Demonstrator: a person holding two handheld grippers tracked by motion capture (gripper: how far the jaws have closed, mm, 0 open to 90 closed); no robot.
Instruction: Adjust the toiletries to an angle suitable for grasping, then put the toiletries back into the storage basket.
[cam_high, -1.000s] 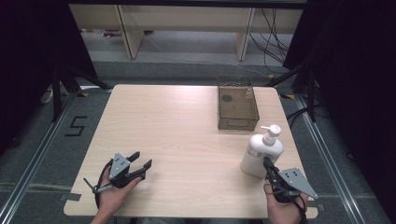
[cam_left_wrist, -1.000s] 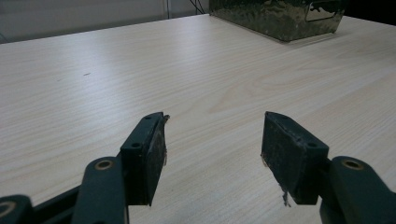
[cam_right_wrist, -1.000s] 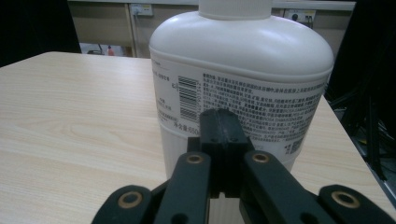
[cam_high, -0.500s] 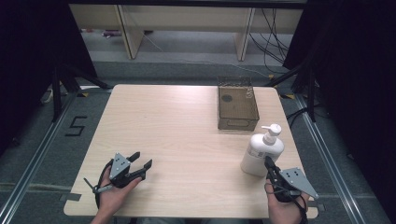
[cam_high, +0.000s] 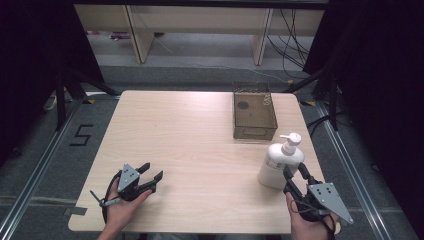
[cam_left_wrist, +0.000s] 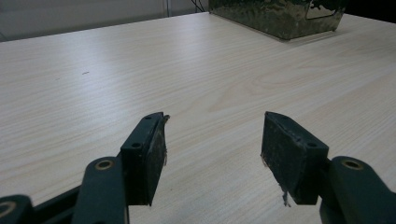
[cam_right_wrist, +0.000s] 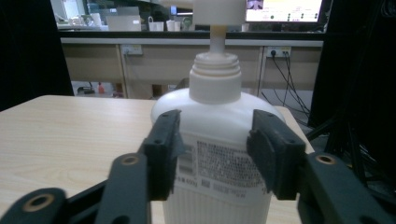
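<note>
A white pump bottle (cam_high: 279, 161) stands upright near the table's right front edge. My right gripper (cam_high: 295, 173) sits just in front of it, pointing at its base. In the right gripper view the bottle (cam_right_wrist: 219, 135) rises right beyond the jaw tips of the right gripper (cam_right_wrist: 212, 140). Its body is wider than the gap, and nothing lies between the pads. These jaws have just been opening. My left gripper (cam_high: 151, 171) rests at the table's left front, open, with bare wood between the jaws of the left gripper (cam_left_wrist: 212, 140).
A see-through brownish bin (cam_high: 254, 117) stands at the back right of the wooden table (cam_high: 190, 135); the same bin (cam_left_wrist: 275, 16) shows far off in the left gripper view. Black stands and cables flank the table.
The right gripper's jaws have spread apart in front of the bottle. Both hands and the bottle stay where they were.
</note>
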